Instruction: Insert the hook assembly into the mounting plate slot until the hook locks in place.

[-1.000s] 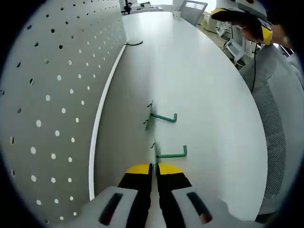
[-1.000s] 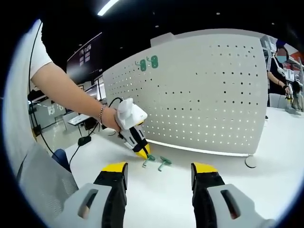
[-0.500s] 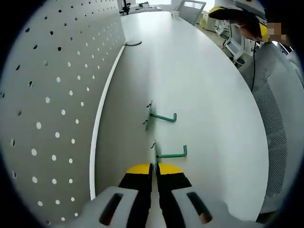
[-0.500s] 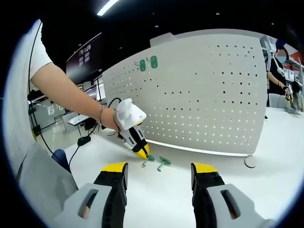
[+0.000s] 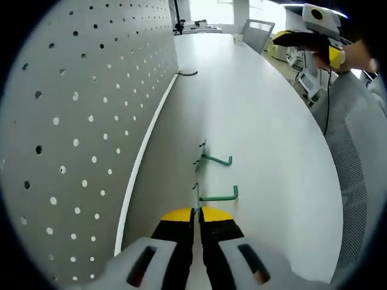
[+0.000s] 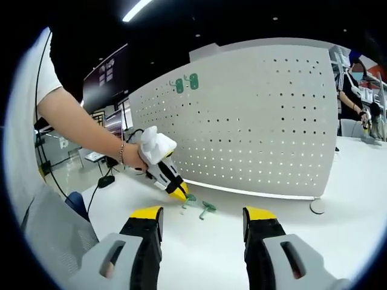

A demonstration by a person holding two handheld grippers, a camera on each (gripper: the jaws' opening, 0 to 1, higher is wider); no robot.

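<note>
- My left tool [image 5: 197, 212] had its jaws pressed together, basically no gap, tips low over the counter [image 5: 266, 121] right at the foot of the near green hook [image 5: 216, 196]. Couldn't tell if it actually pinched the hook's base or just sat against it.
- From the right gripper view the same left tool [image 6: 179, 193] had its yellow tips down at the hook, with a hand [image 6: 132, 158] gripping it.
- My right tool [image 6: 202, 219] was wide open and had nothing in it, hovering above the counter, well back from the hooks.
- Near hook: long arm lay flat on the counter, running away from the pegboard [image 5: 78, 121], upturned tip at the far end, mounting end toward the board.
- Second green hook [image 5: 215, 159] sat just beyond it, lying roughly the same way, the two not touching.
- White pegboard stood upright along the counter edge, two green pieces [image 6: 185, 83] up near its top.
- Long white counter, a dark cable loop [image 5: 188, 73] further down, office-looking room with a person [image 6: 354, 96] in the background.
</note>
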